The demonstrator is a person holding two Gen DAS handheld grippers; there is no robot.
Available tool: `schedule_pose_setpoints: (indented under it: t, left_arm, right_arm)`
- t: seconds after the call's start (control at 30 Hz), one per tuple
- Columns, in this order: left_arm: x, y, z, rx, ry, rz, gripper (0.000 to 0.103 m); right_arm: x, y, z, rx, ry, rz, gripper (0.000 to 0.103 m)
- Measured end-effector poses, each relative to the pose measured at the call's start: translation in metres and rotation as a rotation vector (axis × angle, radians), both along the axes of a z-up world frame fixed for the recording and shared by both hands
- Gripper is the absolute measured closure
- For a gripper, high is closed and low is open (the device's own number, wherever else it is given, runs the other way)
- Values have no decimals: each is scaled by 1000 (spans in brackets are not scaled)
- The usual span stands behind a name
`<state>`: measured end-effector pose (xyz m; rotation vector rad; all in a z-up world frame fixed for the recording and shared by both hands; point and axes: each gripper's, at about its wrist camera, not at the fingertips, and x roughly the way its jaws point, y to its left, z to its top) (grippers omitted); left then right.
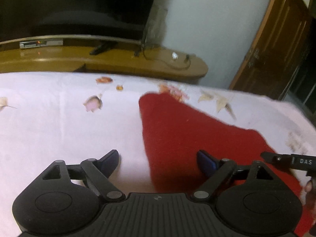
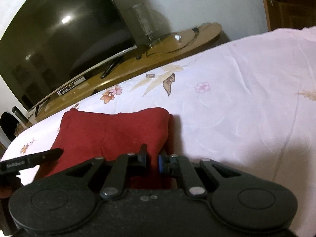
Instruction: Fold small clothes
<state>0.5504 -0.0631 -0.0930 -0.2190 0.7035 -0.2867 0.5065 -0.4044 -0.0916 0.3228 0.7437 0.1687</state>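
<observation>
Red garment (image 2: 110, 134) lies flat on floral bedsheet (image 2: 246, 98), centre-left of right wrist frame, long axis running up toward frame top.

Right gripper (image 2: 152, 161) nearer: jaws nearly closed, pinching garment's near edge.

Left gripper (image 1: 158, 161) spread wide, empty, straddling garment's left edge (image 1: 187, 134); one pad over sheet, other over cloth.

Left wrist view alone shows the left edge slanting; right wrist view alone shows pinch and far folded corner.

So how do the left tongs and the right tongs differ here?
The left tongs stand wide open with one finger over the sheet; the right tongs are nearly shut. The left tongs grip nothing; the right tongs pinch the red cloth. Both have black bodies with blue pads.
</observation>
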Motion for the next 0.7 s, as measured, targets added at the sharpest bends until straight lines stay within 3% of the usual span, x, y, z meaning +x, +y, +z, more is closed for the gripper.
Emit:
schedule_pose_setpoints:
  t: [0.03,0.1,0.27,0.33,0.4,0.47,0.5,0.53,0.6,0.7]
  left_arm:
    - [-11,5,7,-13,-24,-9,17]
    - [-30,15,16,-26,-55,-21,17]
    - [-63,20,5,-33,-31,-37,17]
    - [-61,8,-10,41,14,-43,17]
    - [-61,11,-15,-7,31,-33,17]
    - [-66,14,-8,2,29,-21,17]
    - [-74,15,-2,16,14,-24,17]
    - [-82,17,3,15,-3,-37,17]
    - [-99,18,11,-3,-35,-56,17]
    - [-114,7,7,-16,-29,-95,17]
  right_arm:
    - [-3,-2,9,0,-1,-7,77]
    - [-16,-3,28,-48,-78,-25,70]
    - [-69,20,55,-63,-176,127,77]
    - [-79,44,42,-154,-157,221,84]
    - [-70,56,12,-282,-38,197,89]
    - [-67,38,4,-167,-26,143,91]
    - [-66,36,7,-155,-11,120,99]
    - [-67,37,13,-189,-7,104,100]
    - [-81,44,29,-230,-53,122,87]
    - [-105,61,41,-226,-120,231,82]
